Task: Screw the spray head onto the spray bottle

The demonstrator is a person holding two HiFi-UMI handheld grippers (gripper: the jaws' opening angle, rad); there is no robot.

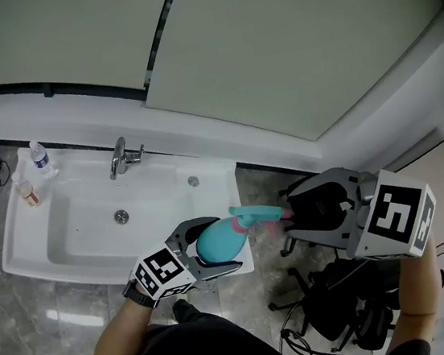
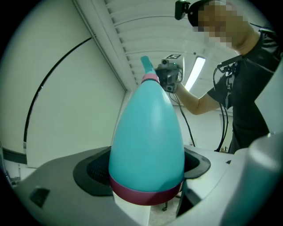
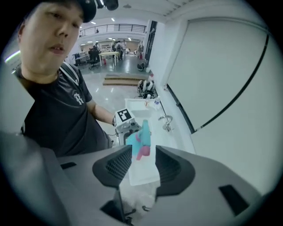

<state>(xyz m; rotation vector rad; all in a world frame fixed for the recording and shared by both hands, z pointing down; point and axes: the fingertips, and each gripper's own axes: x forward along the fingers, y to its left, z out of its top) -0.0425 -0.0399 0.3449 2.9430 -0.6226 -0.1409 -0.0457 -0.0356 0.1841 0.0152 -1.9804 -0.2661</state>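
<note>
**Spray bottle held sideways in the left claw, right claw open beside its head**

The teal spray bottle is a smooth, teardrop-shaped plastic body with a dark red band around its base. It looks light, and its walls are probably thin enough to give under a hard squeeze. The rounded, glossy surface will likely be slippery, so the widest part near the base is the safest place to grip it. That is where the left claw has it, with the jaws closed on either side of the body.

The spray head, teal with a pink collar and trigger, sits on the neck at the end of the bottle farthest from the left claw. How far it is threaded on cannot be told. The pink collar is the best place to take hold for turning. The trigger would move under pressure, and the nozzle is thin.

The left claw points level and holds the bottle on its side, in the air just beyond the front edge of a white sink. The right claw is angled downward with its jaws wide apart. The spray head lies just ahead of its tips, and the pads do not touch it.
</note>
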